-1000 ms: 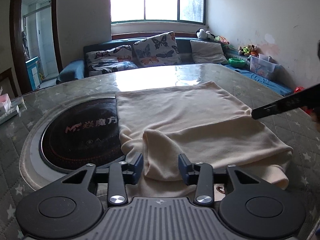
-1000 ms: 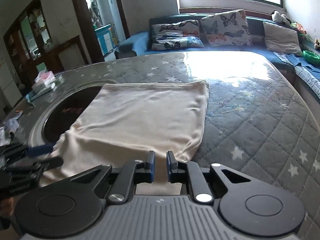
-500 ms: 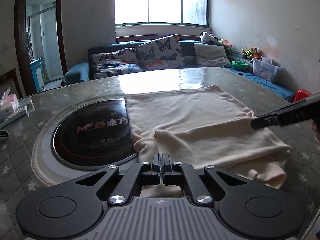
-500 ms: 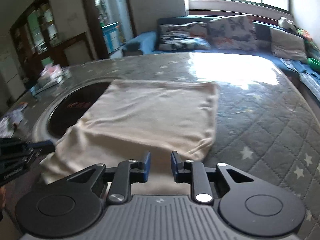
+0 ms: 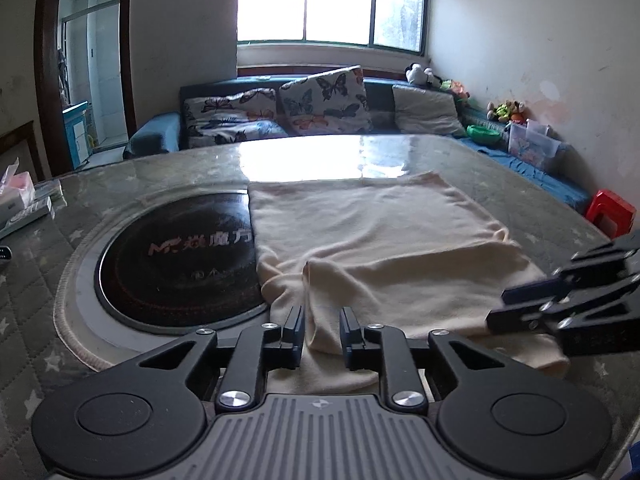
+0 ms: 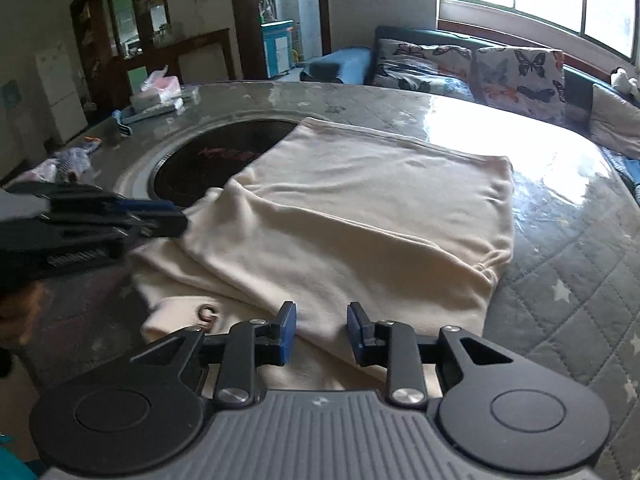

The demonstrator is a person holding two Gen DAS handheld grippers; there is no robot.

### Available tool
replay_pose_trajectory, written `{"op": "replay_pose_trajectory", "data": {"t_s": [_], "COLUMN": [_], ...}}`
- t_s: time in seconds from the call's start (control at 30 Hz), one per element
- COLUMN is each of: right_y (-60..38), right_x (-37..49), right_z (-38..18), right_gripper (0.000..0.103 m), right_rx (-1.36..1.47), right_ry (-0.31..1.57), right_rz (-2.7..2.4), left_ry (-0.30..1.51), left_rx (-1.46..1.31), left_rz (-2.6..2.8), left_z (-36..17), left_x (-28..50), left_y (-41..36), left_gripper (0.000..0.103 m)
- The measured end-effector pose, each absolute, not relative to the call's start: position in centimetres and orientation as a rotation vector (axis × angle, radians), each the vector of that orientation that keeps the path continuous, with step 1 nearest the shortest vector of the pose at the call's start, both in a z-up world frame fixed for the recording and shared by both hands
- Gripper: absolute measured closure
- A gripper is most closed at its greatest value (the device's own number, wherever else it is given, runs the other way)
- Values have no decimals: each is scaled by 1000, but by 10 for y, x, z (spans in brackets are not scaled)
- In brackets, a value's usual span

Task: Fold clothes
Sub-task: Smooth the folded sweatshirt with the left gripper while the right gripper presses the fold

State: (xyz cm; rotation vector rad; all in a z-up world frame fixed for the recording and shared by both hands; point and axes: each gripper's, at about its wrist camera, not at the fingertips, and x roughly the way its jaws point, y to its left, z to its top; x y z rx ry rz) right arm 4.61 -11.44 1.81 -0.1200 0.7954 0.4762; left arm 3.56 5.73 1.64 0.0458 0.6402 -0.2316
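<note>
The left gripper (image 5: 322, 332) has its fingers (image 5: 294, 330) parted around the near edge of the cloth (image 5: 380, 248); half a second ago they were pressed together at that same spot, and a second ago they stood wide, so it has pinched and let go again. The right gripper (image 6: 319, 330) is released too, its fingers (image 6: 286, 330) wider apart now than in either earlier picture, with a cream fold lying between them but not squeezed. Outward from the fingers, the cloth lies on the table (image 5: 520, 200), a top layer already doubled over a lower one that peeks out along the near edge, with a small ring-shaped mark (image 6: 207, 314) showing there. Its left edge overlaps the dark round hob (image 5: 176, 256) set into the table; its far edge lies straight and flat. In the right view the left gripper reaches the fold's left corner. Beyond the table sit a sofa (image 5: 280, 120) and a window (image 5: 332, 0). I judge that a fold has just been laid and both tools have freed it; whether another fold follows, the pictures do not settle
</note>
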Motion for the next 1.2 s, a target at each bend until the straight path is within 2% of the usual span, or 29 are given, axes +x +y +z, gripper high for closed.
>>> {"op": "replay_pose_trajectory", "data": {"t_s": [0.07, 0.17, 0.27, 0.73, 0.93, 1.2], "right_y": [-114, -115, -114, -108, -107, -121], "right_x": [46, 50, 51, 48, 47, 45], "right_z": [21, 18, 12, 11, 11, 17], "right_gripper": [75, 75, 74, 72, 70, 70], "right_rx": [-125, -112, -113, -113, -111, -100], "right_ry": [778, 787, 811, 802, 801, 786], "right_rz": [470, 452, 460, 496, 501, 478], "left_ry": [650, 649, 640, 613, 631, 680], "left_rx": [47, 44, 53, 34, 42, 25], "left_rz": [-230, -234, -222, -281, -300, -263], "left_z": [13, 11, 13, 34, 25, 14], "left_x": [38, 36, 31, 45, 73, 74], "left_y": [56, 58, 61, 44, 28, 51], "left_gripper": [86, 98, 102, 98, 98, 96]}}
